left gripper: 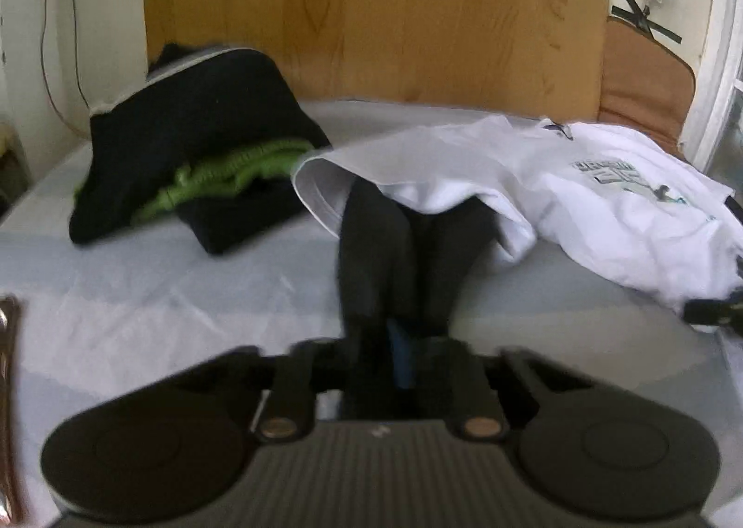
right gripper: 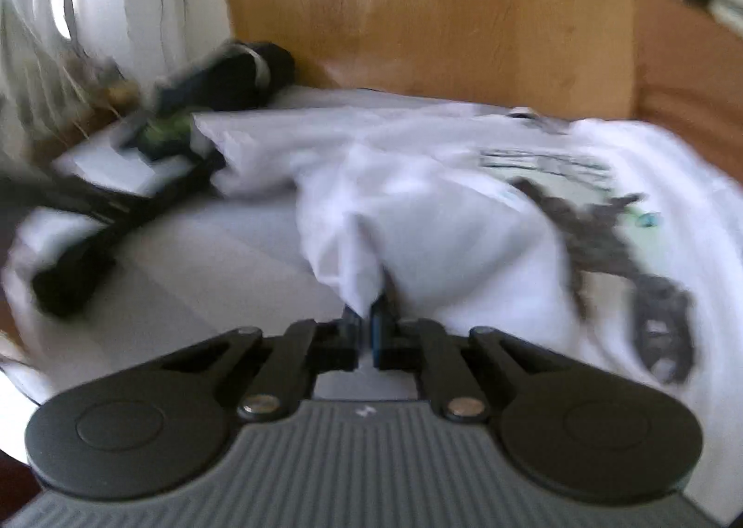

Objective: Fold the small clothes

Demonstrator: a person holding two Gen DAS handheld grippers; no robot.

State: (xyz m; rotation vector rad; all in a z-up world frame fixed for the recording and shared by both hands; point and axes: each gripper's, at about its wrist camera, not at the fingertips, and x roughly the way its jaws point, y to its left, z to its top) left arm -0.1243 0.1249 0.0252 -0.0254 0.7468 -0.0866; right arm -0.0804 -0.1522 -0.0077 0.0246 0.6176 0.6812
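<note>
Left gripper [left gripper: 408,221]: jaws closed, tips under the hem of the white T-shirt [left gripper: 580,203]; whether cloth is pinched is hidden. Right gripper [right gripper: 369,296]: jaws clamped on a bunched fold of the same shirt. Shirt: crumpled along the right edge of the grey bed sheet [left gripper: 162,296], print upward; likely light, limp, best taken at hem corners. Dark clothes pile [left gripper: 195,147] with green trim: far left corner, beside the shirt's sleeve. Wooden headboard [left gripper: 371,8] behind.
</note>
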